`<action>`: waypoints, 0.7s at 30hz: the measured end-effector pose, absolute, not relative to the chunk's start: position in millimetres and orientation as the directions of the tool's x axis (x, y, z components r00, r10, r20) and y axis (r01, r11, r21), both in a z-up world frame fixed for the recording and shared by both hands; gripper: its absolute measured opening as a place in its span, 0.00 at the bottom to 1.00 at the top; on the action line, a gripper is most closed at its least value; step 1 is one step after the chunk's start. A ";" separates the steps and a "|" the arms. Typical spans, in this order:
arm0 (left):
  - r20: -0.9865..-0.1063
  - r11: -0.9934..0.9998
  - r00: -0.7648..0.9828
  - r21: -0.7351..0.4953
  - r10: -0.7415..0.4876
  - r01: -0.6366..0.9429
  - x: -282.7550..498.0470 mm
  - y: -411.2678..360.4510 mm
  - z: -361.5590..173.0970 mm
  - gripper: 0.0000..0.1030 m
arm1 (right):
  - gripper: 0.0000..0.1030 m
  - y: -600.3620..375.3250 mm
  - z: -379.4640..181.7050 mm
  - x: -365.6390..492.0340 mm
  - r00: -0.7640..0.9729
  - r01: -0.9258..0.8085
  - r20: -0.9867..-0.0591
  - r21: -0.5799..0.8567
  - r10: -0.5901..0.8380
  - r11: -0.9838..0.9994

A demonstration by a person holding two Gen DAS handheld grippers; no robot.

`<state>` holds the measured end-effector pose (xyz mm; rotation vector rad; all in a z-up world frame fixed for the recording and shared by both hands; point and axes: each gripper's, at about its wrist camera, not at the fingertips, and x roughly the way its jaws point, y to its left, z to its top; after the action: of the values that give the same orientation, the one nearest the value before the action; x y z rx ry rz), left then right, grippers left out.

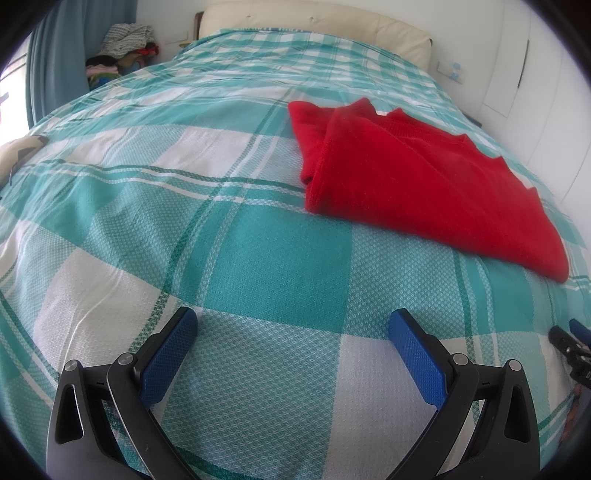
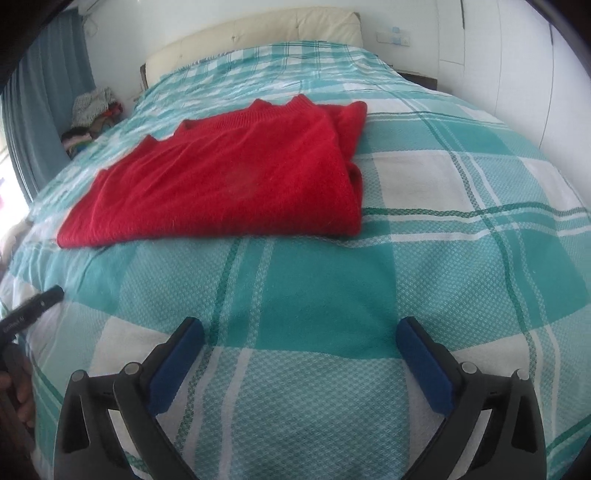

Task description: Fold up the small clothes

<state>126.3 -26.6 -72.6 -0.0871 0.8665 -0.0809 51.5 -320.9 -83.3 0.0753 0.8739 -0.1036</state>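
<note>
We are over the bed now, both grippers tipped down at the checked teal-and-white bedspread [image 1: 258,258]. Our left gripper [image 1: 293,325] has its jaws spread wide, blue pads [image 1: 168,354] well apart, and between them we see only bedspread, nothing gripped. The red sweater [image 1: 424,192] lies folded ahead of those jaws and off to their right, well clear of the fingertips, flat on the cover with its folded edge turned toward the left-hand side of our view and its zigzag hem toward the far side.

Over to our right gripper [image 2: 301,328]: jaws wide open too, as wide as we see them go, and empty, blue pads [image 2: 173,365] hanging over bare checked cloth. From here the red sweater [image 2: 221,181] sits ahead and to the left of the jaws, apart from both fingertips, its thick folded layers stacked at the end nearer our line of sight.

At the left edge of the right wrist view we catch a black part of the left gripper [image 2: 33,306] and a bit of a hand [image 2: 18,398] below it. Beyond the sweater, the cream headboard [image 2: 258,33] closes the bed; a pile of clothes [image 1: 125,40] sits in the far left corner by the blue curtain [image 1: 55,62].
</note>
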 end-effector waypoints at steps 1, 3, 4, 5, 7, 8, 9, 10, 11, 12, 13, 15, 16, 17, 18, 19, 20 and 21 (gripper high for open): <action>-0.757 0.993 0.645 -0.110 -0.107 0.036 126.3 -26.6 -72.6 1.00 | 1.00 -320.0 -84.2 51.5 0.640 0.123 -0.765 0.015 -0.068 0.992; -0.757 0.993 0.645 -0.110 -0.107 0.036 126.3 -26.6 -72.6 1.00 | 1.00 -320.9 -85.5 52.2 0.639 0.124 -0.766 0.015 -0.068 0.992; -0.757 0.993 0.645 -0.110 -0.107 0.036 126.3 -26.5 -72.5 1.00 | 1.00 -321.5 -85.9 52.3 0.638 0.125 -0.767 0.012 -0.071 0.992; -0.757 0.993 0.645 -0.110 -0.107 0.036 126.3 -26.5 -72.5 1.00 | 1.00 -322.0 -85.8 51.1 0.636 0.126 -0.768 0.000 -0.081 0.992; -0.757 0.993 0.645 -0.110 -0.107 0.036 126.3 -26.6 -72.6 1.00 | 1.00 -319.2 -85.9 50.2 0.636 0.129 -0.765 -0.020 -0.099 0.991; -0.757 0.993 0.644 -0.110 -0.107 0.036 126.2 -26.7 -72.6 1.00 | 1.00 -320.0 -85.9 48.7 0.640 0.130 -0.762 -0.021 -0.100 0.991; -0.757 0.993 0.645 -0.110 -0.107 0.036 126.3 -26.6 -72.5 1.00 | 1.00 -321.4 -86.4 48.1 0.642 0.130 -0.761 -0.011 -0.092 0.991; -0.757 0.993 0.644 -0.110 -0.107 0.036 126.3 -26.6 -72.5 1.00 | 1.00 -323.8 -86.5 46.9 0.646 0.130 -0.759 0.005 -0.081 0.992; -0.757 0.993 0.645 -0.110 -0.106 0.035 126.3 -26.6 -72.5 1.00 | 1.00 -326.1 -86.9 46.6 0.649 0.129 -0.758 0.021 -0.069 0.991; -0.757 0.993 0.645 -0.109 -0.106 0.035 126.3 -26.6 -72.5 1.00 | 1.00 -327.7 -86.9 46.7 0.649 0.129 -0.758 0.032 -0.060 0.991; -0.758 0.994 0.644 -0.107 -0.105 0.035 126.2 -26.9 -72.6 1.00 | 1.00 -327.9 -86.6 46.4 0.650 0.129 -0.757 0.035 -0.058 0.991; -0.760 0.994 0.642 -0.105 -0.103 0.035 126.3 -26.8 -72.6 1.00 | 1.00 -326.5 -86.7 46.6 0.649 0.129 -0.758 0.026 -0.065 0.991; -0.761 0.994 0.641 -0.104 -0.102 0.035 126.4 -26.9 -72.6 1.00 | 1.00 -325.9 -86.6 46.2 0.648 0.129 -0.758 0.022 -0.068 0.991; -0.762 0.994 0.640 -0.103 -0.101 0.034 126.3 -27.0 -72.7 1.00 | 1.00 -325.8 -86.5 46.3 0.648 0.129 -0.759 0.021 -0.068 0.991; -0.763 0.994 0.639 -0.100 -0.098 0.033 126.4 -27.2 -72.8 1.00 | 1.00 -325.8 -86.5 46.1 0.648 0.129 -0.758 0.024 -0.066 0.991; -0.765 0.995 0.637 -0.095 -0.094 0.032 126.6 -28.0 -73.0 1.00 | 1.00 -325.6 -86.4 46.0 0.649 0.129 -0.758 0.026 -0.065 0.991; -0.768 0.996 0.635 -0.087 -0.086 0.031 127.1 -29.4 -73.1 1.00 | 1.00 -325.4 -86.4 46.1 0.648 0.129 -0.758 0.025 -0.065 0.991; -0.770 0.997 0.633 -0.075 -0.076 0.029 127.4 -31.1 -73.1 1.00 | 1.00 -325.2 -86.3 46.2 0.648 0.129 -0.758 0.024 -0.066 0.991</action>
<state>127.4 -31.1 -73.1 -0.0577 0.8830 -0.0602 46.2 -325.2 -86.3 0.0785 0.8585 -0.1110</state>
